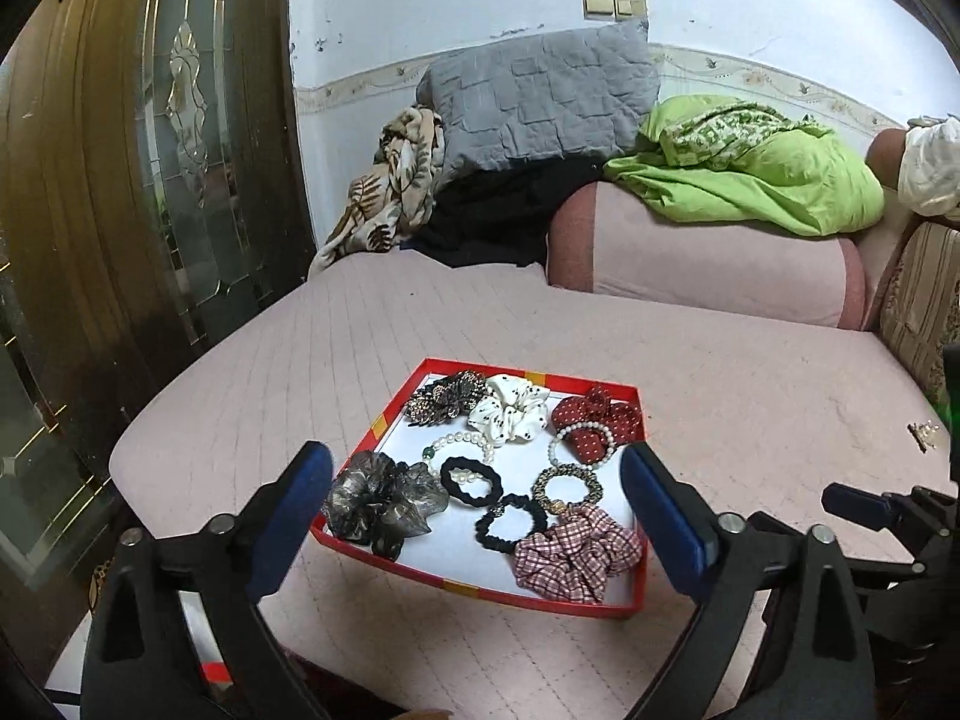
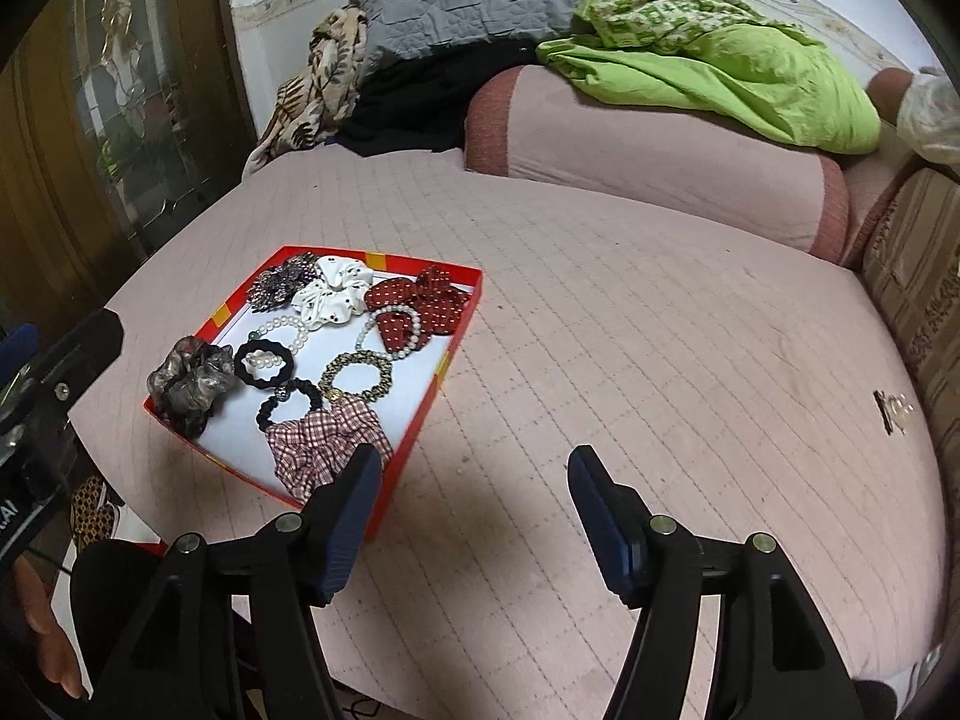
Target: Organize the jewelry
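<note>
A red box with a white floor lies on the pink bed. It holds several scrunchies, black hair ties and pearl bracelets. A plaid scrunchie sits at its near right corner and a grey one hangs over its left rim. My left gripper is open and empty, its fingers straddling the box's near part. My right gripper is open and empty over bare bed, right of the box. A small pearl clip lies far right on the bed.
A pink bolster, a green cloth, a grey pillow and a patterned blanket lie at the back of the bed. A wooden door with glass panels stands on the left. A patterned cushion is at the right.
</note>
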Demonstrator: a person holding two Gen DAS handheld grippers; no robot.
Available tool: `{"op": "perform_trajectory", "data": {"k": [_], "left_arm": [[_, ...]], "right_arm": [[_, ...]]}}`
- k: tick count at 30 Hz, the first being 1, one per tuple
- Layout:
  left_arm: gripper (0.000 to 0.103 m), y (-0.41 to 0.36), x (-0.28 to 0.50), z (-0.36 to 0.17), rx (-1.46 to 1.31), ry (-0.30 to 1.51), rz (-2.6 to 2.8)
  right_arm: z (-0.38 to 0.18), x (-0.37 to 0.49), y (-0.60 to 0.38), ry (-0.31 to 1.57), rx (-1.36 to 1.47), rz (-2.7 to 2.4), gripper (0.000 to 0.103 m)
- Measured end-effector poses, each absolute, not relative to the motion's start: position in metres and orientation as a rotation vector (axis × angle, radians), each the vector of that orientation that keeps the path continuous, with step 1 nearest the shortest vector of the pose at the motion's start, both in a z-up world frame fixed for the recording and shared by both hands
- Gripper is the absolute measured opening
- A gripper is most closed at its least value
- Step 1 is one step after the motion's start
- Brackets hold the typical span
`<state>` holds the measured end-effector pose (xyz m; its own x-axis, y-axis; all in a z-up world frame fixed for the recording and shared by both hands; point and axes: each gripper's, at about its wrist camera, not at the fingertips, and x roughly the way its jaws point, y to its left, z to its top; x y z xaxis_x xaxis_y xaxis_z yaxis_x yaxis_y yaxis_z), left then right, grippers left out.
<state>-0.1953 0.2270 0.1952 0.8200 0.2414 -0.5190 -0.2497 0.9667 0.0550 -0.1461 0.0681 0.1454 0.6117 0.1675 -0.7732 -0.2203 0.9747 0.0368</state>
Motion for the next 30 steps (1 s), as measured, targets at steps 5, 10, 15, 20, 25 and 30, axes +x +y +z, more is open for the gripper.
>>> {"op": "perform_trajectory", "data": {"k": [5,10,15,20,25,30], "left_arm": [[0.1,0.222,-0.204,0.201,-0.043,0.534,0.242],[0.1,0.22,-0.204,0.199,-0.062,0.571,0.241],[0.1,0.216,-0.207,0.194,-0.064,0.595,0.241],[0.1,0.214,-0.209,0.19,-0.057,0.617,0.234],[0.1,0.211,-0.21,0.183,-0.052,0.645,0.219],[0.1,0.209,-0.211,0.176,-0.054,0.671,0.208]], "right_arm": [[0.148,-0.158,0.062,0.865,-0.085,0.18,0.075],[0.15,-0.171,0.061,0.848,-0.125,0.142,0.076],[0.155,-0.18,0.06,0.823,-0.154,0.111,0.079],[0.159,-0.184,0.056,0.812,-0.158,0.085,0.081],[0.16,-0.188,0.052,0.813,-0.15,0.065,0.082],[0.163,-0.19,0.049,0.807,-0.144,0.052,0.083]]}}
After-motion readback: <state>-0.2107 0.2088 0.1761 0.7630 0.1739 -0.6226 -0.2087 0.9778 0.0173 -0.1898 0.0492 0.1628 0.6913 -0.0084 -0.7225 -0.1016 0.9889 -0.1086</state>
